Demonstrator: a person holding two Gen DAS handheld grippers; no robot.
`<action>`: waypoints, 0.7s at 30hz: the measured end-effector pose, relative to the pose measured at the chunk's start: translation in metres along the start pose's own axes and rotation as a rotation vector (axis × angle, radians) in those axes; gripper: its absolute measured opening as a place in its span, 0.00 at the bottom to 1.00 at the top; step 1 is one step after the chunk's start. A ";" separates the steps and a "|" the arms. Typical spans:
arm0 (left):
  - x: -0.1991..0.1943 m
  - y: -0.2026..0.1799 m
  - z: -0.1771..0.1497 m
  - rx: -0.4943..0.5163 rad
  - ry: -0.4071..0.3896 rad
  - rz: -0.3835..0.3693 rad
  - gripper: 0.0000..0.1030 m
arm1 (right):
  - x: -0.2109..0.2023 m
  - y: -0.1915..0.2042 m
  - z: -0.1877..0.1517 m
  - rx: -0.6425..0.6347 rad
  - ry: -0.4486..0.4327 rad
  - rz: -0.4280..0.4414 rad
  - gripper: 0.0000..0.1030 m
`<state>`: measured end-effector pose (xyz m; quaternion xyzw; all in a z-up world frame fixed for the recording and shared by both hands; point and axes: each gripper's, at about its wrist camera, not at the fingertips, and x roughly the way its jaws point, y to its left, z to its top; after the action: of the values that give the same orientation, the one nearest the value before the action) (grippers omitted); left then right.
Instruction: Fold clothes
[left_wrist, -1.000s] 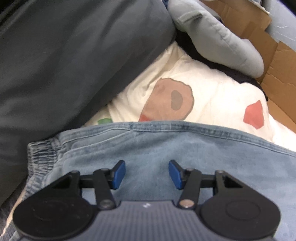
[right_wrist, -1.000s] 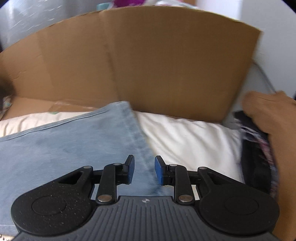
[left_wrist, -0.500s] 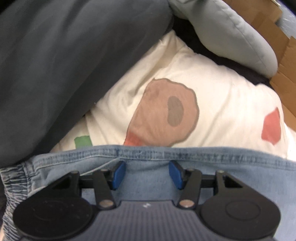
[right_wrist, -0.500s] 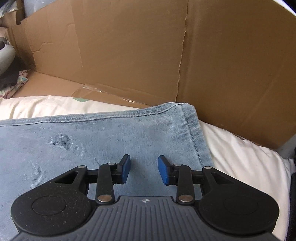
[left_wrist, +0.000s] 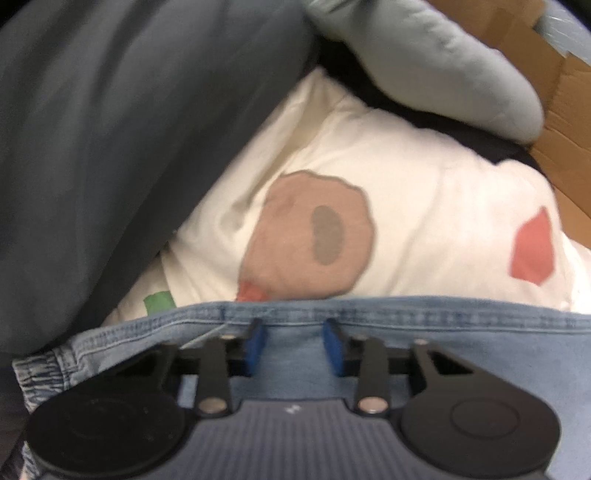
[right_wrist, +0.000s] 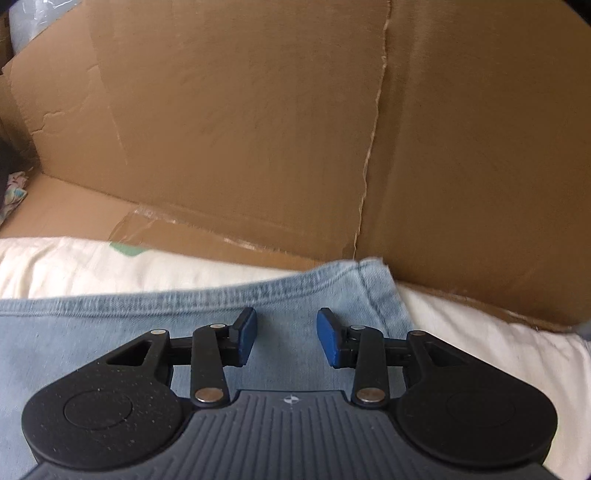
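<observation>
Work surface is a cream sheet (left_wrist: 424, 192) with printed patches: a brown blob, a red shape, a small green square. Brown cardboard (right_wrist: 258, 129) stands as a wall behind it in the right wrist view, creased and torn along a vertical seam; more cardboard shows at the top right corner of the left wrist view.

Pale blue denim garment (left_wrist: 369, 325) lies flat on the sheet, spread across both views. Its stitched hem runs side to side just ahead of both grippers. Gathered elastic waistband sits at the far left in the left wrist view; a sewn corner of the denim (right_wrist: 373, 280) ends right of centre in the right wrist view, close to the cardboard.

Left gripper (left_wrist: 295, 343): blue pads spread apart, denim visible in the gap, tips right at the hem. Released, nothing clamped.

Right gripper (right_wrist: 286, 338): pads spread apart over the denim, just short of the hem. Released, nothing clamped.

Dark grey fabric (left_wrist: 110, 147) fills the upper left of the left wrist view, overlapping the sheet edge. Light grey padded item (left_wrist: 443, 66) lies at top, touching the cardboard. Left wrist view is slightly blurred.
</observation>
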<state>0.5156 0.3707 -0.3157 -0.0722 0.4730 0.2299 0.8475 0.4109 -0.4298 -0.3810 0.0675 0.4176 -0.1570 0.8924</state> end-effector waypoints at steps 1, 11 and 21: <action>-0.005 -0.004 -0.001 0.013 -0.004 -0.003 0.32 | 0.002 0.000 0.002 0.003 -0.002 -0.002 0.42; -0.049 -0.082 -0.032 0.191 -0.059 -0.140 0.33 | 0.001 -0.011 0.025 0.035 0.015 0.014 0.43; -0.041 -0.140 -0.048 0.275 -0.067 -0.187 0.35 | -0.025 -0.017 -0.007 0.002 -0.018 0.009 0.40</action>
<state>0.5241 0.2178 -0.3212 0.0084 0.4629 0.0851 0.8823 0.3848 -0.4386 -0.3659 0.0690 0.4091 -0.1538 0.8968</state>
